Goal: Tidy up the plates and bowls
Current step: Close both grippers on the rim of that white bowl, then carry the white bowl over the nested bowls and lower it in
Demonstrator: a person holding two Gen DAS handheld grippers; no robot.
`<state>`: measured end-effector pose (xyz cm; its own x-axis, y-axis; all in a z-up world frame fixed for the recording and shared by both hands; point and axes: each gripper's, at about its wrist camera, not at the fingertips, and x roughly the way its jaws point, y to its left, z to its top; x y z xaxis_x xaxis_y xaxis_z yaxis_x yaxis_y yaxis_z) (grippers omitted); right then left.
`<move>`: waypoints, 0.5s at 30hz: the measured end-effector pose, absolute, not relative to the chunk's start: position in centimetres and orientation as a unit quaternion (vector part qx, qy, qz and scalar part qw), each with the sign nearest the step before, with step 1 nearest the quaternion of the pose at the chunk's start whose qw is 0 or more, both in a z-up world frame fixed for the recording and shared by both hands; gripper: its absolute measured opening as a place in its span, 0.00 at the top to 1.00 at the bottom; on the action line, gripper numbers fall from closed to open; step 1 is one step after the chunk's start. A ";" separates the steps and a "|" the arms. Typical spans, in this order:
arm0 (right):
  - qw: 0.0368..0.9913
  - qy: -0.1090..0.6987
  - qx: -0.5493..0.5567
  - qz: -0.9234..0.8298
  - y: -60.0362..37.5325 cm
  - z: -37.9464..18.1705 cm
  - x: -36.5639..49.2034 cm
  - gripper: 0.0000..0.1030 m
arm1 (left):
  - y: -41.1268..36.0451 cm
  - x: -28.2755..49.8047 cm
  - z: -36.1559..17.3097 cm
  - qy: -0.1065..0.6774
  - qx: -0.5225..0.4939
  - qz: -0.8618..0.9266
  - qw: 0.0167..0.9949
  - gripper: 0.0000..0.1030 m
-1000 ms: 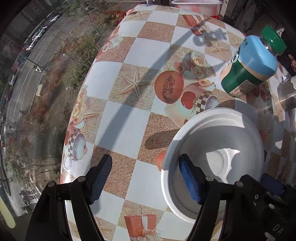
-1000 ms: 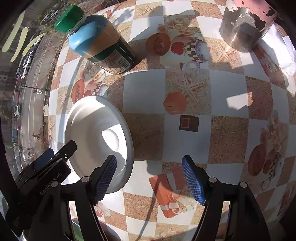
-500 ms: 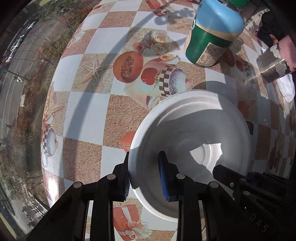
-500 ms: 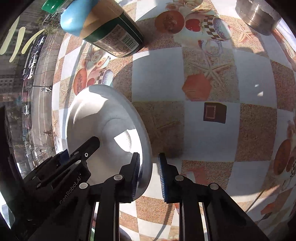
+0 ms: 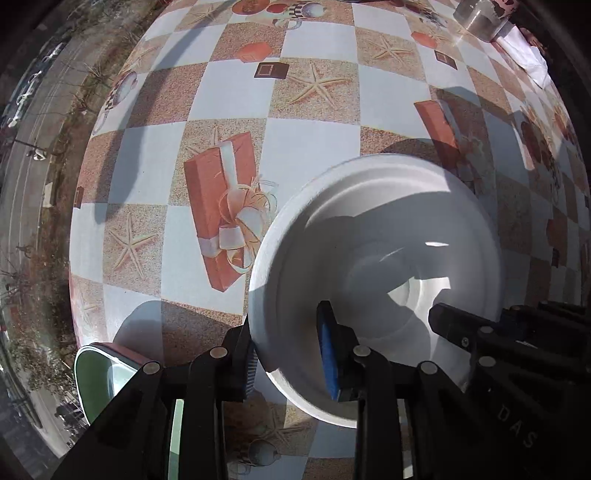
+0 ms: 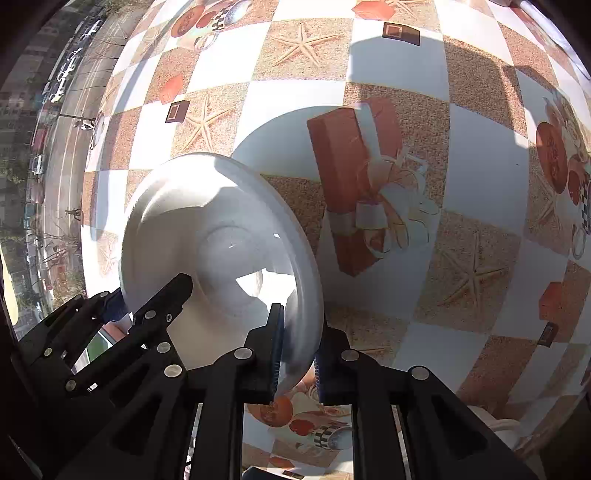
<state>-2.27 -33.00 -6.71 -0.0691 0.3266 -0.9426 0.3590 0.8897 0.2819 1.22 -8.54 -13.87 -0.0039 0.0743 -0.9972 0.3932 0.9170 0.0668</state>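
Over checkered tablecloth [image 5: 310, 140], white bowl [image 5: 373, 236] between both grippers' jaws.

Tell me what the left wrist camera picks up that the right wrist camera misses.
Only the left view shows a metal cup at the table's far edge and a clear look at the green dish near its bottom corner. Only the right view shows a pale object at the lower right. Both show the white bowl, clamped at opposite rims by the left tongs and right tongs, over the checkered tablecloth.

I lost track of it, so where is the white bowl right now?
The white bowl is held above the checked tablecloth by its rim, the left gripper and right gripper clamping opposite sides.
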 end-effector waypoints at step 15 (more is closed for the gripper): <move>0.609 0.761 0.223 -0.022 -26.8 -6.8 -12.4 0.81 | -8.7 -8.0 -15.1 0.709 0.217 -0.178 0.647 0.68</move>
